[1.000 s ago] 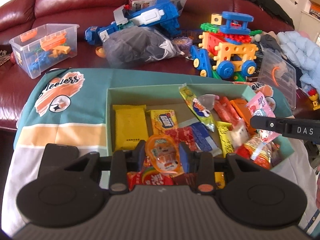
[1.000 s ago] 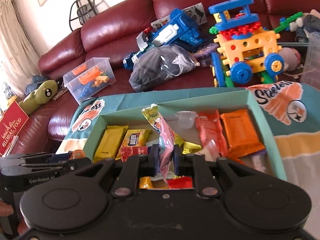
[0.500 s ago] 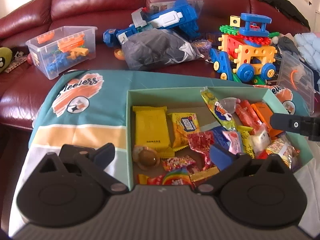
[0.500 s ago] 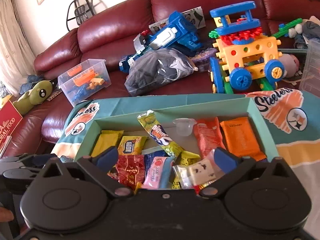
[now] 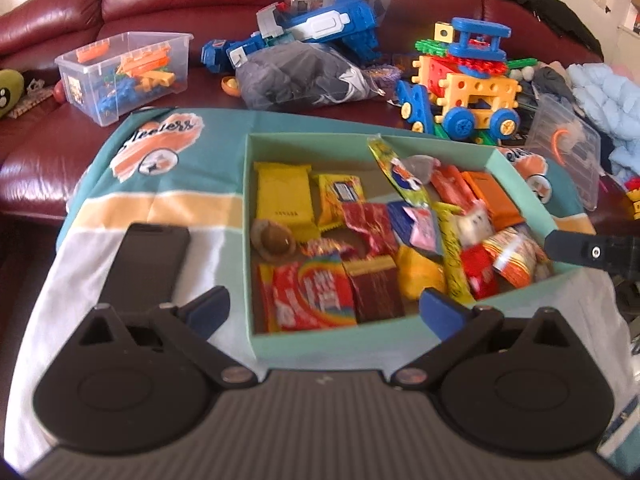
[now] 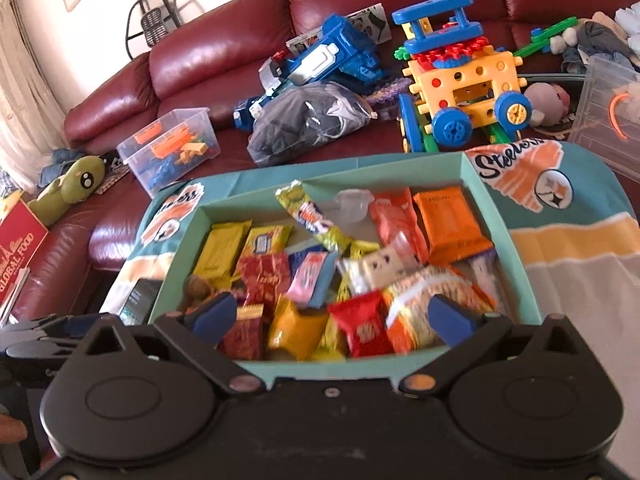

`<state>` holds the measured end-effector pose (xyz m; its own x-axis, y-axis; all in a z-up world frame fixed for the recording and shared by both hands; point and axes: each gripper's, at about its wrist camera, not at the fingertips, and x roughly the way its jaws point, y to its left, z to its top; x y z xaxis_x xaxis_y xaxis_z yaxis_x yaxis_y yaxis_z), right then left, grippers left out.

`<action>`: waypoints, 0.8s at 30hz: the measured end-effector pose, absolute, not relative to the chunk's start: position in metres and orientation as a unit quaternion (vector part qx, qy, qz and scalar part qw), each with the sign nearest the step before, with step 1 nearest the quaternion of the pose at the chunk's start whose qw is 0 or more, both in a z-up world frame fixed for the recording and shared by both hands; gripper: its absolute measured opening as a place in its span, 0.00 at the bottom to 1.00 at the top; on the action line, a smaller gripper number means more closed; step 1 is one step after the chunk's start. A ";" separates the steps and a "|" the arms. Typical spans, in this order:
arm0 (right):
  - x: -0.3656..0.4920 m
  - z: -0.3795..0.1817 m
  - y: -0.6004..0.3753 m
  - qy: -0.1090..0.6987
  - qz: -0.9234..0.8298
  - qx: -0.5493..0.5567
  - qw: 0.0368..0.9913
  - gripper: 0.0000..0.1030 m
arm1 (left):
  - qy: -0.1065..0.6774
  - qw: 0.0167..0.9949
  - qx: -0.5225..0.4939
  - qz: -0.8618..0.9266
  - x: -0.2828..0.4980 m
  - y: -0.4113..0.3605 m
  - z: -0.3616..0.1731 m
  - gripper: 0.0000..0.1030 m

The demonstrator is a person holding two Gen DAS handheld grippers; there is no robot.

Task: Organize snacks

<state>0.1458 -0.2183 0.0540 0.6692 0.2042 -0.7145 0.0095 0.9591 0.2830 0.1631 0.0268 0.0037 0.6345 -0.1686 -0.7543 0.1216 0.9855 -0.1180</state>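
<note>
left gripper [image 5: 324, 312] wide, empty | right gripper [image 6: 328, 316] wide, empty | green plush toy [image 6: 72, 184] whole – right view only

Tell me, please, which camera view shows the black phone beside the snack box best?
The left wrist view: the phone lies whole on the cloth, left of the box. In the right wrist view only a corner of it shows, behind the gripper body.

A shallow pale-green box [image 5: 362, 346] sits on a printed cloth, open-topped and crowded with snacks. At its left end a flat yellow packet [image 5: 283, 193] lies neatly — beside it a smaller yellow wrapper [image 5: 340, 196]. A long green-yellow stick [image 6: 312, 216] leans across the middle. Two orange packets [image 6: 450, 224] lie side by side at the right. Red, pink and rainbow wrappers [image 5: 316, 294] pile loosely along the near side.
</note>
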 end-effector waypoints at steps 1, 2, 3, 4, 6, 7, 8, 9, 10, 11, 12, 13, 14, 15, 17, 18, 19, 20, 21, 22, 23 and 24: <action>0.139 0.056 -0.219 0.402 0.054 0.133 0.904 1.00 | 0.418 0.904 -0.030 -0.082 0.157 0.026 0.006 1.00; 0.133 0.058 -0.219 0.402 0.054 0.134 0.904 1.00 | 0.416 0.905 -0.030 -0.084 0.151 0.025 0.009 1.00; 0.126 0.060 -0.219 0.402 0.054 0.135 0.904 1.00 | 0.412 0.906 -0.029 -0.088 0.144 0.024 0.012 1.00; 0.120 0.062 -0.220 0.402 0.054 0.137 0.904 1.00 | 0.409 0.908 -0.028 -0.090 0.137 0.022 0.014 1.00; 0.108 0.065 -0.220 0.402 0.052 0.138 0.904 1.00 | 0.407 0.908 -0.024 -0.097 0.127 0.019 0.018 1.00; 0.102 0.067 -0.221 0.401 0.050 0.138 0.904 1.00 | 0.407 0.908 -0.023 -0.102 0.121 0.017 0.019 1.00; 0.096 0.068 -0.222 0.399 0.048 0.137 0.905 1.00 | 0.407 0.907 -0.022 -0.104 0.117 0.015 0.020 1.00; 0.091 0.069 -0.223 0.399 0.047 0.137 0.905 1.00 | 0.408 0.907 -0.021 -0.103 0.111 0.014 0.020 1.00; 0.086 0.069 -0.224 0.399 0.044 0.138 0.905 1.00 | 0.409 0.907 -0.020 -0.102 0.108 0.013 0.021 1.00; 0.082 0.069 -0.225 0.400 0.042 0.139 0.905 1.00 | 0.411 0.906 -0.021 -0.104 0.104 0.013 0.020 1.00; 0.078 0.069 -0.226 0.402 0.039 0.140 0.904 1.00 | 0.414 0.904 -0.023 -0.107 0.101 0.013 0.020 1.00; 0.073 0.068 -0.227 0.403 0.036 0.142 0.903 1.00 | 0.416 0.903 -0.025 -0.107 0.098 0.013 0.020 1.00; 0.068 0.067 -0.228 0.405 0.033 0.143 0.902 1.00 | 0.417 0.902 -0.025 -0.107 0.094 0.014 0.019 1.00; 0.064 0.067 -0.228 0.407 0.032 0.144 0.901 1.00 | 0.417 0.902 -0.025 -0.106 0.092 0.014 0.018 1.00; 0.059 0.065 -0.228 0.412 0.030 0.144 0.899 1.00 | 0.420 0.902 -0.021 -0.101 0.087 0.014 0.014 1.00; 0.056 0.064 -0.228 0.415 0.028 0.142 0.898 1.00 | 0.421 0.901 -0.020 -0.098 0.086 0.014 0.012 1.00; 0.053 0.061 -0.227 0.418 0.027 0.139 0.897 1.00 | 0.423 0.901 -0.020 -0.095 0.084 0.014 0.008 1.00; 0.050 0.059 -0.226 0.422 0.025 0.136 0.896 1.00 | 0.425 0.900 -0.021 -0.093 0.083 0.015 0.005 1.00; 0.048 0.056 -0.226 0.425 0.023 0.134 0.895 1.00 | 0.427 0.899 -0.023 -0.091 0.082 0.016 0.001 1.00; 0.047 0.053 -0.225 0.429 0.021 0.134 0.893 1.00 | 0.432 0.897 -0.027 -0.088 0.081 0.016 -0.003 1.00; 0.046 0.050 -0.225 0.433 0.019 0.135 0.891 1.00 | 0.436 0.895 -0.030 -0.085 0.081 0.017 -0.007 1.00; 0.044 0.047 -0.225 0.436 0.017 0.136 0.890 1.00 | 0.441 0.894 -0.030 -0.081 0.081 0.017 -0.012 1.00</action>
<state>0.0441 -0.2254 0.0466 0.6195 0.1489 -0.7707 0.0878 0.9626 0.2565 0.0808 0.0169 -0.0116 0.5987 -0.1709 -0.7825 0.1174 0.9851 -0.1253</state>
